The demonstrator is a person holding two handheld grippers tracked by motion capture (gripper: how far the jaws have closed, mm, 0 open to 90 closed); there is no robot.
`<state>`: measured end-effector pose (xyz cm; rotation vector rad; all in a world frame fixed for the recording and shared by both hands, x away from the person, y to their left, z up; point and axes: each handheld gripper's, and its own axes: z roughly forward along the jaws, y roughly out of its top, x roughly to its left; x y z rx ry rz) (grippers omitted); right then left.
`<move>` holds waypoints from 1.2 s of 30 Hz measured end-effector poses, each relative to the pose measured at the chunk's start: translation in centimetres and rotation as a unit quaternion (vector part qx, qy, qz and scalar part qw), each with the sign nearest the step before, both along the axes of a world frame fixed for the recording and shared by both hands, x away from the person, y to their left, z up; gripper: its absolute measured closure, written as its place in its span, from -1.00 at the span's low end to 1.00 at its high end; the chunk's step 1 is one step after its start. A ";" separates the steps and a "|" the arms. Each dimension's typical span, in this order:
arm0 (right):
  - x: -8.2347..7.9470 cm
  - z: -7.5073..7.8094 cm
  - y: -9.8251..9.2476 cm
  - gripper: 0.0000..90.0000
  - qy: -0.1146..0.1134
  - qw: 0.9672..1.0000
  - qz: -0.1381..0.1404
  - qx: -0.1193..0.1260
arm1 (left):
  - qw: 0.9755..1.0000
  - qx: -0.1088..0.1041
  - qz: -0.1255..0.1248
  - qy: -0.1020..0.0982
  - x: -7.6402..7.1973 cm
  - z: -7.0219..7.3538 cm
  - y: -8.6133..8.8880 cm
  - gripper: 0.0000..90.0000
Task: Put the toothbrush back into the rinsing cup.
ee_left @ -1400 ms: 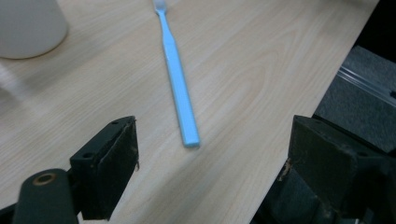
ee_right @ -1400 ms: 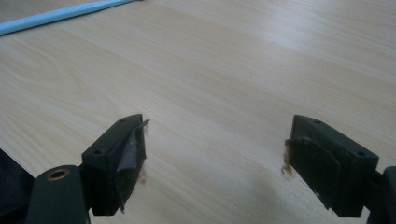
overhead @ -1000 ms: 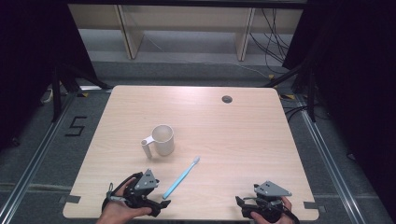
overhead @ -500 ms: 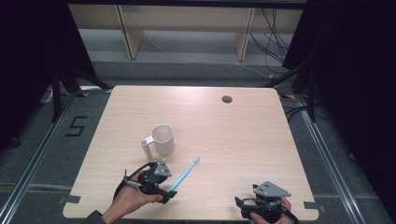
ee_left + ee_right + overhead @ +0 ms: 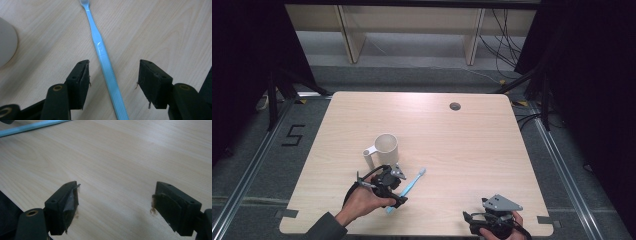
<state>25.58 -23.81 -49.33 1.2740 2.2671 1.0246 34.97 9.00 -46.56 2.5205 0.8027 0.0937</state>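
Lt blue toothbrush (image 5: 105,60), cream mug (image 5: 386,145), pale wood-grain table (image 5: 472,145), blk tongs (image 5: 112,82).

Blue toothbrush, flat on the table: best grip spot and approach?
Grip the toothbrush on its ribbed lower handle, likely from above with the jaws across its width. It lies flat on the table, and that stretch is straight and widest. The left gripper already straddles it, jaws having just been closing, pads not yet touching.

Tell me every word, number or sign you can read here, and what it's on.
"5": black figure marked on the grey floor, left of the table.
Toothbrush: a faint embossed mark on the blue handle, too blurred to read.
Mug: no lettering visible.
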 end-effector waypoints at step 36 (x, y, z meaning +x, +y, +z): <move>0.0 0.0 0.2 -0.52 0.006 1.000 0.011 0.000 | 0.993 0.108 -0.028 0.046 4.3 -1.1 -3.8 0.41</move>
